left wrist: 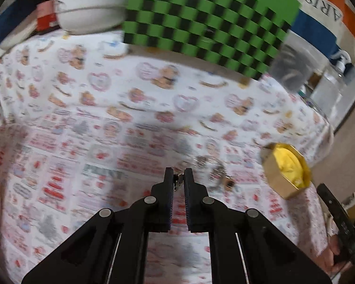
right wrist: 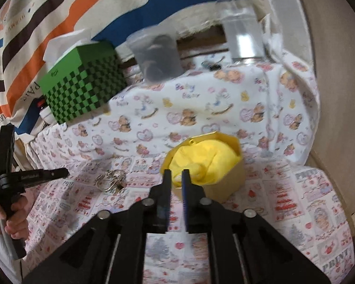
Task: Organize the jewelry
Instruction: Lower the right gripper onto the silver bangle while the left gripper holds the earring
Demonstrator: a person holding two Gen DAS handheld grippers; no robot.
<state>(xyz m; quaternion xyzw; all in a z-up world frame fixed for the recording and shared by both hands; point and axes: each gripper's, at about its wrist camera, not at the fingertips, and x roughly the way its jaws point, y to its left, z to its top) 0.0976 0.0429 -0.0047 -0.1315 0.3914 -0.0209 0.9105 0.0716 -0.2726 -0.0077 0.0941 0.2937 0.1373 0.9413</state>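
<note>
Left gripper (left wrist: pixel 178 179) pinching a small, blurred silver jewelry piece (left wrist: pixel 178 181), right gripper (right wrist: pixel 176 177) nearly closed, empty, above gold octagonal box with yellow lining (right wrist: pixel 208 165), tangled silver jewelry pile (right wrist: pixel 111 179) indistinct on the printed cloth-covered table (right wrist: pixel 224 99).

My left gripper (left wrist: pixel 178 177) is matte black plastic, with ribbed dark-blue pads and round silver pivot pins on its linkage arms. My right gripper (right wrist: pixel 175 177) looks identical, and thin silver rails run along both.

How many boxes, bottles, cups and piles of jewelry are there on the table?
Boxes: 2, green checkered box and gold box
Clear bottles: 1
Grey cups: 1
Jewelry piles: 1
Total: 5
</note>
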